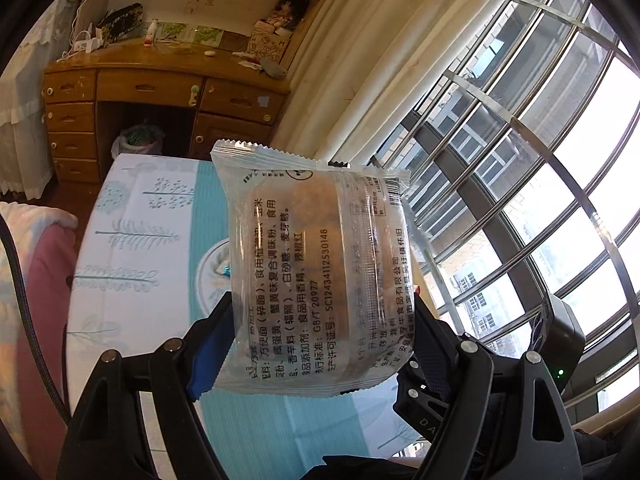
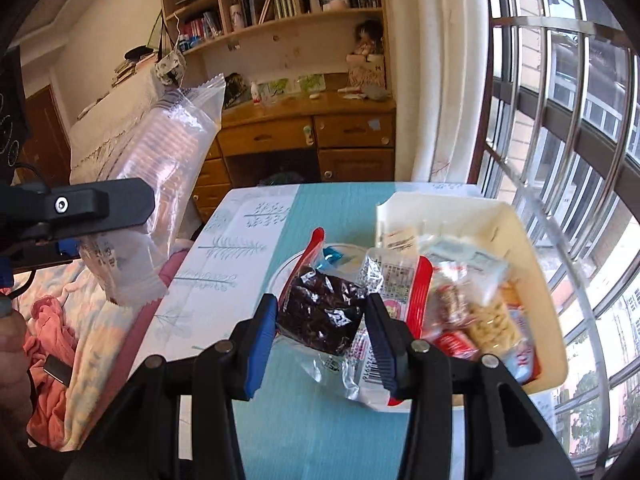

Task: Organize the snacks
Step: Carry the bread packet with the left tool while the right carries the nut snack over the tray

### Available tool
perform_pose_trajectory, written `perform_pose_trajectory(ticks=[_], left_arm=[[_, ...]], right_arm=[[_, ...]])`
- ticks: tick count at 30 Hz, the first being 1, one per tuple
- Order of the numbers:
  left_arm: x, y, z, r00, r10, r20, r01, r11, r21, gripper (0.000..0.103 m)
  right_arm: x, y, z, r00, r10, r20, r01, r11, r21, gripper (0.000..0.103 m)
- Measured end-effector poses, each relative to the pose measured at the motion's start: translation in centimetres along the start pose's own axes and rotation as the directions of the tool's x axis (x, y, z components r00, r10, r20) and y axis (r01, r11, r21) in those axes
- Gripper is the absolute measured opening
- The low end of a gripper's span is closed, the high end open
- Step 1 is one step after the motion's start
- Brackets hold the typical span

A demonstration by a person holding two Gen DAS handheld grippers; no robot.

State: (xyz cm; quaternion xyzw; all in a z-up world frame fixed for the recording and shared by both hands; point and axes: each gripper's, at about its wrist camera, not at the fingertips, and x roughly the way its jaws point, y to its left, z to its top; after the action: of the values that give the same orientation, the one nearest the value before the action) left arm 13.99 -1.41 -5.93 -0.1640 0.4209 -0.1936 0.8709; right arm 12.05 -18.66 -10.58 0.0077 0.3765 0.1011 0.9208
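Right gripper (image 2: 320, 320): clamped on a dark snack pack (image 2: 322, 316), which is pinched across its middle between the blue pads and held above the table.
Dark pack: glossy film with a loose clear tail hanging below the pads; the squeeze is best kept as it is, since film of this kind is judged likely to slip if eased.
Left gripper (image 1: 320, 340): clamped on a noodle pack (image 1: 316, 264); the lower sides are pinched and most of the pack stands up ahead of the fingers, printed back toward the lens.
Noodle pack: wide, light and top-heavy in this hold, so a slow carry without wrist flicks is advised; in the right view it is seen raised at the left, clear of the table.
Table (image 2: 332, 204): covered with a teal and white cloth; a small plate (image 2: 280, 270) with a blue wrapped sweet (image 2: 334, 258) lies under the dark pack.
Bin (image 2: 516, 220): cream tub at the right of the table, already holding several snacks (image 2: 472, 304).
Step in hand, judged: both packs are carried toward a place among the sorted snacks; one should be set down at a time, lowered until it rests before the fingers are parted.
Desk (image 2: 304, 108): wooden, with shelves, beyond the table; no part in the step.
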Motion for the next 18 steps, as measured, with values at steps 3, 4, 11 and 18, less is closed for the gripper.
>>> perform_pose_trajectory(ticks=[3, 4, 11, 18], left_arm=[[1.3, -2.1, -0.1, 1.000, -0.004, 0.014, 0.004, 1.000, 0.005, 0.080], [1.8, -2.9, -0.1, 1.000, -0.005, 0.019, 0.005, 1.000, 0.007, 0.080], [5.1, -6.9, 0.1, 0.999, -0.019, 0.035, 0.018, 1.000, 0.018, 0.080], [8.4, -10.0, 0.4, 0.999, -0.027, 0.024, 0.026, 0.999, 0.030, 0.081]], right_arm=[[-0.3, -2.4, 0.2, 1.000, -0.008, 0.012, 0.008, 1.000, -0.007, 0.045], [-0.4, -3.2, 0.4, 1.000, -0.011, 0.016, 0.011, 1.000, -0.009, 0.045], [-0.4, -8.1, 0.8, 0.999, -0.031, 0.031, 0.032, 0.999, -0.022, 0.046], [0.3, -11.8, 0.4, 0.999, -0.050, -0.004, 0.050, 0.999, -0.009, 0.046]])
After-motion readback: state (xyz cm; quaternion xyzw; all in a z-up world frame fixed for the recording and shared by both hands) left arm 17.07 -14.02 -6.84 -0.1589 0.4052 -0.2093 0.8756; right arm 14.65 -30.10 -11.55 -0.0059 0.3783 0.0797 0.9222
